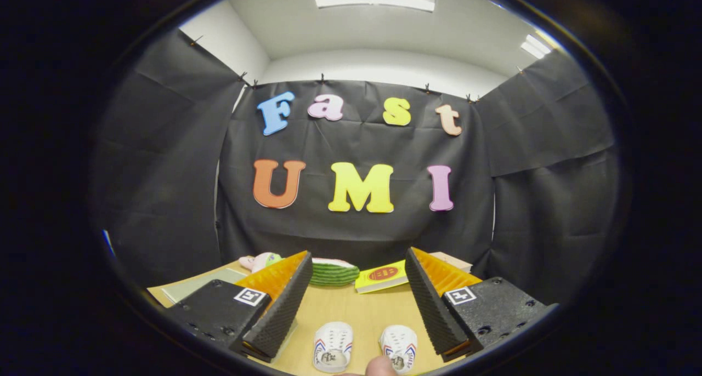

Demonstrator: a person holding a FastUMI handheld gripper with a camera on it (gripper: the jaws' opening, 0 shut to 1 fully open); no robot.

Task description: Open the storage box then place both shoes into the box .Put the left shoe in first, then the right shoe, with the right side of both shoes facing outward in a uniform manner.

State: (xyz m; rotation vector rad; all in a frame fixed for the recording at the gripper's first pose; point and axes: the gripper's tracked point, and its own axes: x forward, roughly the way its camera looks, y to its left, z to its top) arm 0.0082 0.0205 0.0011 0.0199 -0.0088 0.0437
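Two small white shoes, the left-hand shoe (332, 347) and the right-hand shoe (399, 348), are lying side by side at the bottom centre of the frame, on the wooden table (340, 307) between the fingers of the gripper (354, 302) (jaws standing wide apart, gripping nothing). A fingertip (379, 366) is touching the right-hand one. Farther up, at mid-frame, are sitting a green striped cushion (332, 272) and a yellow book (382, 275).
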